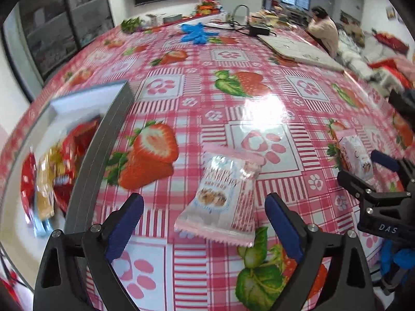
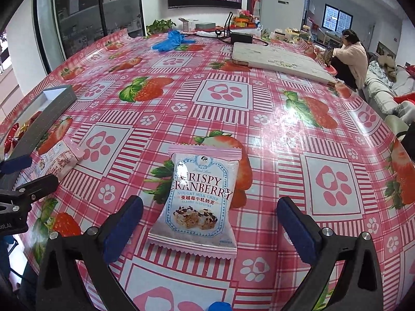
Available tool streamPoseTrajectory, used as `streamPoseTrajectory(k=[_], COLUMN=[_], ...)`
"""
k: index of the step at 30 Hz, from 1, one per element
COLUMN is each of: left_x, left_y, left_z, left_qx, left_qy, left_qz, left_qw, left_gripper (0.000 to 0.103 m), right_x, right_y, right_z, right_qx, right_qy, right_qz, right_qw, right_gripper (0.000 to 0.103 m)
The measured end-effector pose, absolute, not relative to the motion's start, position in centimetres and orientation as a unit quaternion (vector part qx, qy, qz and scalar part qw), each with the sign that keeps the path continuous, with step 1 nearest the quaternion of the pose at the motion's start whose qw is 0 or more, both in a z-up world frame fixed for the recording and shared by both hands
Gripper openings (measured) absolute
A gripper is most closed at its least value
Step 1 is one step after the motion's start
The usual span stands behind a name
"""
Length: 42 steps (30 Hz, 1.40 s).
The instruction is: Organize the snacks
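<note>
Hovering both tools over the strawberry-print desk (image 1: 197, 83), I have a pink snack packet lined up under each one. My left hand-held gripper (image 1: 205, 223) stands spread wide, its blue pads either side of the left packet (image 1: 223, 197), which lies flat on the cloth and slightly askew; neither pad touches it. My right hand-held gripper (image 2: 210, 225) is likewise wide open, straddling the cranberry nougat packet (image 2: 199, 199), which lies face up and nearly square to me, clear of both pads.

The grey box (image 1: 109, 140) sits just beside the left packet on its left, and red and gold wrapped snacks (image 1: 52, 171) are already inside, so I judge the sorting to be partly done, with these two packets the only loose ones I can see on the cloth. The step in hand looks like the approach for a pick on both sides at once.

Next, I think each tool has to drop until the pads sit low beside the packet's puffed middle, then close gently; the wrappers are slick and air-filled, so a pinch too near the crimped edge might slip. The left packet's skew may call for a small wrist turn first. After that, the carry goes leftward over the box wall.
</note>
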<state>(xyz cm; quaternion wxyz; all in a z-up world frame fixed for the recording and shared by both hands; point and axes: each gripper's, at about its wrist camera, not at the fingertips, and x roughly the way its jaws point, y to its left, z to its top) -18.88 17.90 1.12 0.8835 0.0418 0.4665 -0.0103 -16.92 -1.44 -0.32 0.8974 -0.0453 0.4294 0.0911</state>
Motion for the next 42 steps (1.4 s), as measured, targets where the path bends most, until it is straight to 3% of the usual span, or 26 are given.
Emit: streamPoseTrajectory(k=[3,6,18,42], left_x=[-17.7,-17.1,-17.8,-18.0], left_y=[17.0,17.0,17.5,17.4], left_z=[0.7,0.0,-0.5,-0.4], left_qx=[0.067,0.051,0.020,0.019], left_qy=[0.475,0.478,0.432,0.426], left_qz=[-0.011,-0.019,-0.037,-0.041], left_qw=[0.877,0.877,0.901,0.904], left_gripper=[0.096,0.103,0.103,0.103], right_x=[-16.9,-16.9,-16.9,-16.9], right_y=[-1.5,-1.4,-1.4,-1.5], right_z=[-0.3,-0.3,-0.3,-0.3], right_qx=[-0.045,-0.045,-0.046,-0.047], right_qy=[0.429,0.427,0.426,0.426], right_qz=[0.091,0.091,0.091,0.093], right_qw=[0.898,0.899,0.899,0.899], right_gripper=[0.103,0.103,0.103,0.103])
